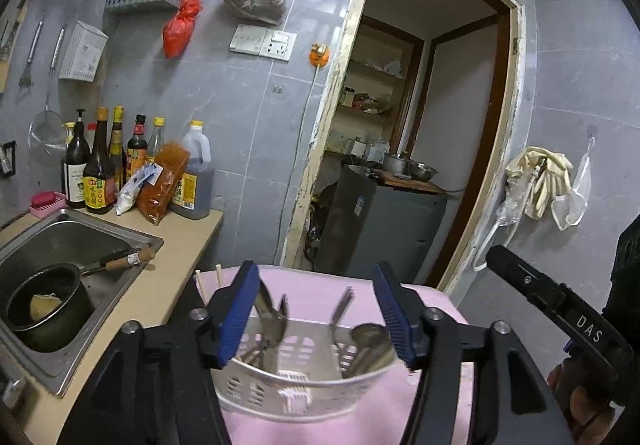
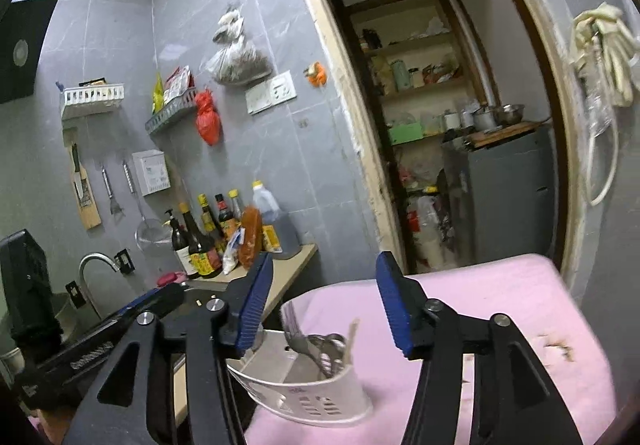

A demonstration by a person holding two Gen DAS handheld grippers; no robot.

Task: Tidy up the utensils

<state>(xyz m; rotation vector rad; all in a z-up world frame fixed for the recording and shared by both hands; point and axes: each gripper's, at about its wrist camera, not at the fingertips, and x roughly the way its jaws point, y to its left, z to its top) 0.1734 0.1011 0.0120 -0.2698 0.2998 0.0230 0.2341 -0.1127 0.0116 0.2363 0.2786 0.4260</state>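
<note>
- White plastic, with slots in its wall: the utensil caddy (image 1: pixel 296 385) stands on the pink cloth (image 1: pixel 320 285) that covers the bench, and it seems to lean a little in the right wrist view.
- Inside it stand scissors (image 1: pixel 272 321), a fork (image 1: pixel 343 303) and a spoon (image 1: pixel 370 337); two chopsticks (image 1: pixel 208 281) rise just behind its left side.
- The left hand-held gripper (image 1: pixel 316 309) has its blue pads apart, above the caddy, and nothing is between them.
- The right hand-held gripper (image 2: pixel 324 309) is also apart and empty, near the caddy.
- Beside the bench to the left are a steel sink (image 1: pixel 132 241) with a dark pot (image 1: pixel 48 305) in it, and sauce bottles (image 1: pixel 100 165) by the wall.
- Risk, as I judge it: the caddy is light and the tall utensils make it top-heavy, so a pad that brushes its rim or a handle could tip it over.
- The soft cloth may also let it slide towards the edge.
</note>
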